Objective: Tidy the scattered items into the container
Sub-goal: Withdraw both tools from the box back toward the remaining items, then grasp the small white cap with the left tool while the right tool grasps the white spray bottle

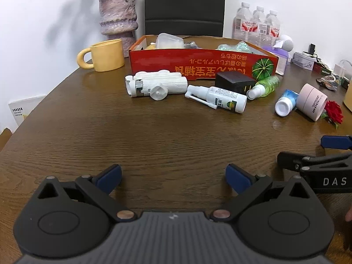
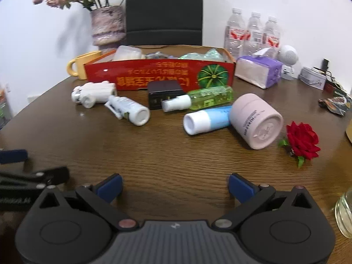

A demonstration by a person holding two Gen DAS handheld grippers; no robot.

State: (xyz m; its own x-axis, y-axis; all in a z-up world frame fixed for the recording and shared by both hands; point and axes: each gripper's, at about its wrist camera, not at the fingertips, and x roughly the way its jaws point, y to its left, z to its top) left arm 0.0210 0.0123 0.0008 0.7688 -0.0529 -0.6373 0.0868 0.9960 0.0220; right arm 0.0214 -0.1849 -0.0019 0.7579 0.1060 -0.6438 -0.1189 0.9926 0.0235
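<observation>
Jaws wide and empty on left gripper (image 1: 173,177) and right gripper (image 2: 175,187), both angled down over the desk's (image 1: 154,132) near edge. Red box (image 1: 202,62), far edge: clear tub, green packet. Bottles lie outside, before it.

Beyond my reach I see a yellow mug (image 1: 105,55), a purple vase (image 1: 117,19), water bottles (image 1: 257,24) and a tissue pack (image 2: 259,71).

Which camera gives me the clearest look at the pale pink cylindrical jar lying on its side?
The right wrist view. There the pale pink cylindrical jar lies large and near the middle, base facing the camera, touching the blue-and-white tube. In the left wrist view the jar is smaller, out near the right edge and seen from its side.
</observation>
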